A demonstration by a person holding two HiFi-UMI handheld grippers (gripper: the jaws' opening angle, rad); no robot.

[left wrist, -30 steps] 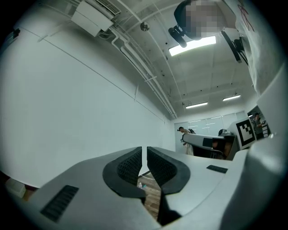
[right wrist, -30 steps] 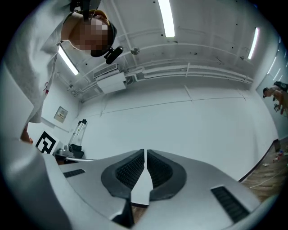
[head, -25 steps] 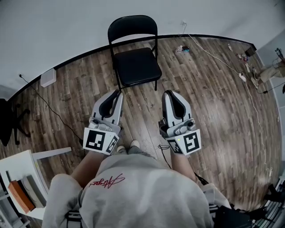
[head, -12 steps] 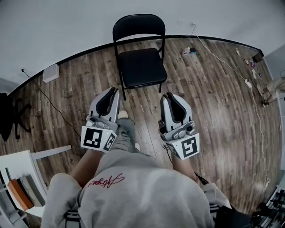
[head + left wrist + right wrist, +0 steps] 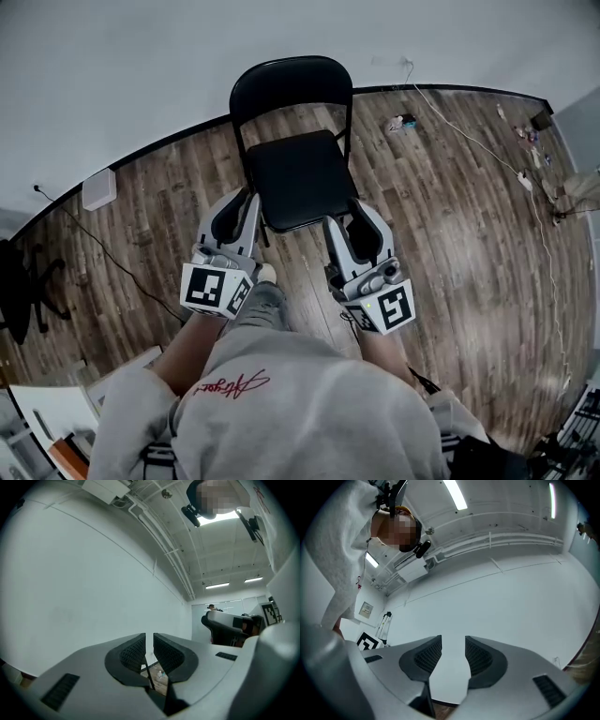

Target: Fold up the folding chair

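My left gripper (image 5: pixel 247 199): jaws almost closed, a thin slit, empty. My right gripper (image 5: pixel 345 216): jaws have just been opening and stand apart, empty. Both sit at the front corners of the folding chair (image 5: pixel 298 176) seat. The chair stands unfolded on the wooden floor (image 5: pixel 450 197), near the wall (image 5: pixel 141 75)

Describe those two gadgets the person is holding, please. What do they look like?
Both the left gripper and right gripper are pale grey plastic shells with dark ribbed pads lining their jaws. Each carries a white cube printed with black square markers. The person wears a grey sweatshirt with red script.
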